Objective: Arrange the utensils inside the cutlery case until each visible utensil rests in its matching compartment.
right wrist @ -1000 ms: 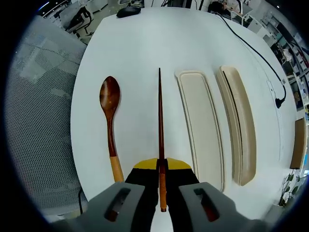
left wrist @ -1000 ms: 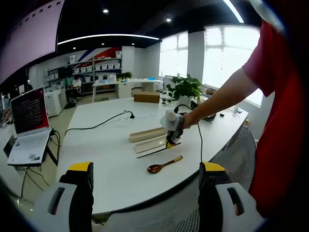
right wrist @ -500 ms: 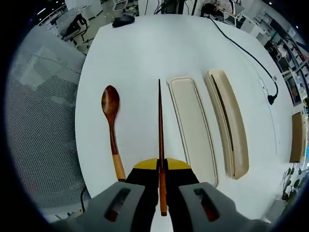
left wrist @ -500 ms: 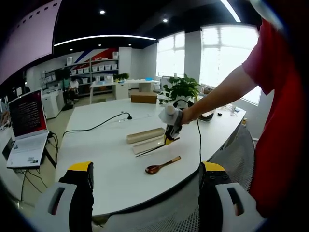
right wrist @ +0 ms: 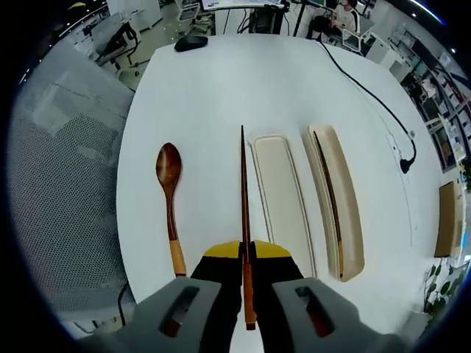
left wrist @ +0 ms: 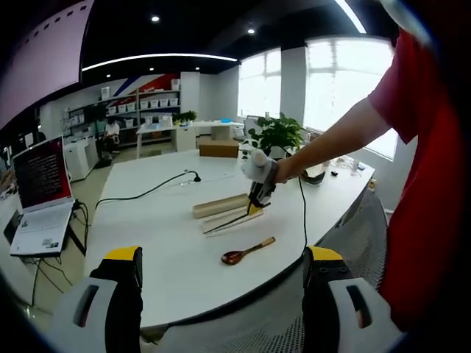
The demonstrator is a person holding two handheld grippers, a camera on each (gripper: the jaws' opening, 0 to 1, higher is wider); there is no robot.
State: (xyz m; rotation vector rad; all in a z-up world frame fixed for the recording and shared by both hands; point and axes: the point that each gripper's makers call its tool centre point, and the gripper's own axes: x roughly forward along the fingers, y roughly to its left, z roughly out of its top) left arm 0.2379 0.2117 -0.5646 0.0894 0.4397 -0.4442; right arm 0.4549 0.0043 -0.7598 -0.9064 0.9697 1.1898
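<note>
One chopstick (right wrist: 243, 191) is pinched between the closed jaws of the right tool (right wrist: 244, 254), gripped near its pale butt end so that nearly the whole dark shaft runs out ahead of the jaws. It looks like a thin, stiff, very light wooden stick with a smooth finish, so I judge it could swivel or slip in the pinch; a hold closer to the middle would steady it, but the end grip leaves the tip free to be lowered into a slot first. In the left gripper view the right tool (left wrist: 256, 193) is carried above the worktop (left wrist: 162, 243) on an outstretched forearm, tilted down with the chopstick's tip slanting towards the case.

The cutlery case lies open in two parts: a shallow flat tray (right wrist: 280, 202) just right of the chopstick's line, and a deeper trough (right wrist: 335, 206) further right, in which a dark thin stick appears to lie along the inner wall already. A wooden spoon (right wrist: 170, 202) with a dark bowl and pale handle end rests on the worktop left of the chopstick, outside the case; its handle is the natural place to pinch it, and its rounded bowl would likely roll.

The left tool (left wrist: 221, 294) hangs well back at the near edge, jaws spread wide with nothing between them.
</note>
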